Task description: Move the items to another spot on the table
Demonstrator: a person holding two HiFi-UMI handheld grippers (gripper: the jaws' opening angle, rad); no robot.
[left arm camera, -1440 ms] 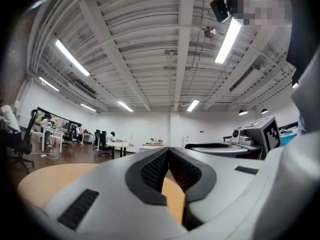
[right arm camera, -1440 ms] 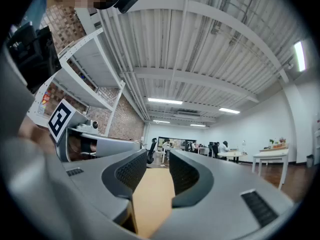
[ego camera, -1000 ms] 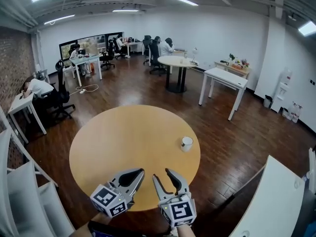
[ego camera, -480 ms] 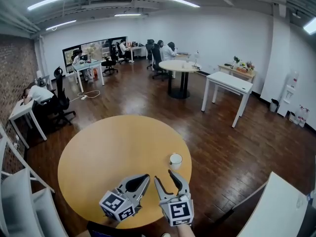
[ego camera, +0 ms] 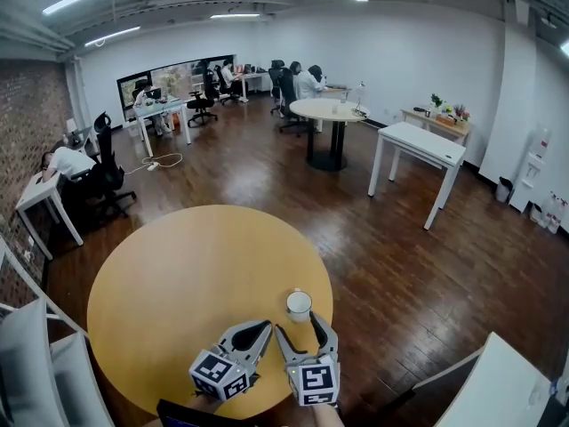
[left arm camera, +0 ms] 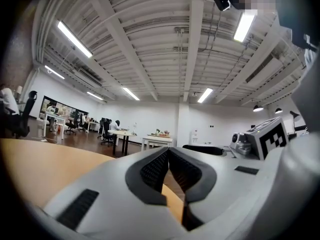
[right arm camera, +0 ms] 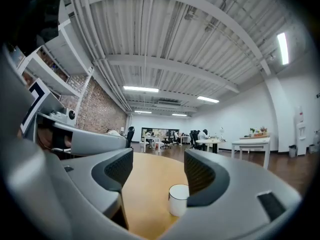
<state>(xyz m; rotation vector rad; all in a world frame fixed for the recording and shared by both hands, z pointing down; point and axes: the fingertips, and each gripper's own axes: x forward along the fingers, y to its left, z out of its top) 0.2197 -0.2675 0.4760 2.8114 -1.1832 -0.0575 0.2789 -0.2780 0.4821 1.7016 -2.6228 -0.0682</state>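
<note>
Cup [ego camera: 299, 305] closer; round wooden table [ego camera: 178, 283], dark plank floor [ego camera: 267, 176] around.

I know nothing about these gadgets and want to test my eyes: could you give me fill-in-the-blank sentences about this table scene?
1. The white cup sits on a ____-shaped wooden table.
2. The cup stands ____, mouth toward the ceiling.
3. The left gripper has its fingers pressed ____, holding nothing.
Missing words: round; upright; together.

A small white cup [ego camera: 299, 304] stands upright, open mouth up, near the round table's [ego camera: 169, 274] right edge.
</note>
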